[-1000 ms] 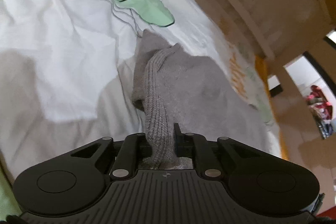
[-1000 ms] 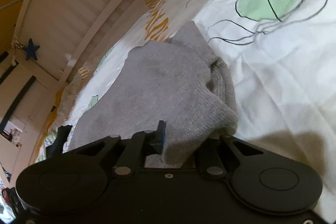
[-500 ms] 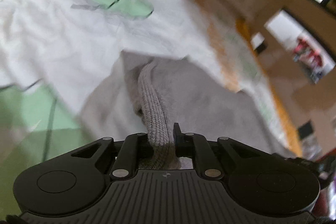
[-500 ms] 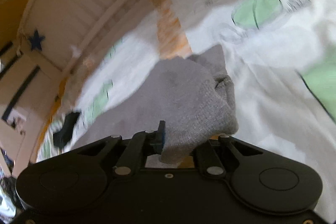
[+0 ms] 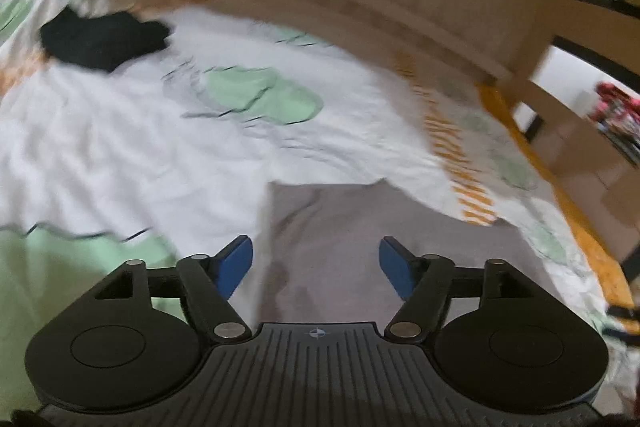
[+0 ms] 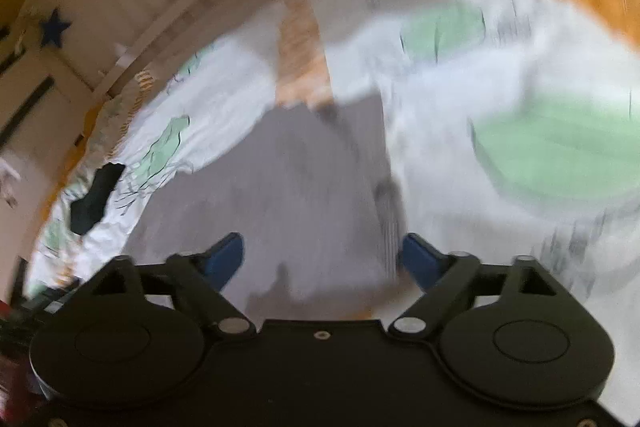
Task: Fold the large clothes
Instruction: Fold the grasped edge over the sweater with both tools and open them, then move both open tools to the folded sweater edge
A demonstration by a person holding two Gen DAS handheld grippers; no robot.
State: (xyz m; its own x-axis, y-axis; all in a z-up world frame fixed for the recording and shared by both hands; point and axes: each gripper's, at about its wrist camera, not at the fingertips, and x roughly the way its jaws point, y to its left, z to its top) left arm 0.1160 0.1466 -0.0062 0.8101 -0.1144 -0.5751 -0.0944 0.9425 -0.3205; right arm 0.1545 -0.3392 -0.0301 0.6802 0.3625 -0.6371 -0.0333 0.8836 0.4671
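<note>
Left wrist view: one grey garment [image 5: 360,227], one black garment [image 5: 104,39], both grippers' jaws opening, empty.

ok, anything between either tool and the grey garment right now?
Nothing visible. The grey garment lies flat on the bedspread directly below the left tool and right tool, both opening with nothing between the pads. The black clothing sits far off, near the headboard side.
</note>
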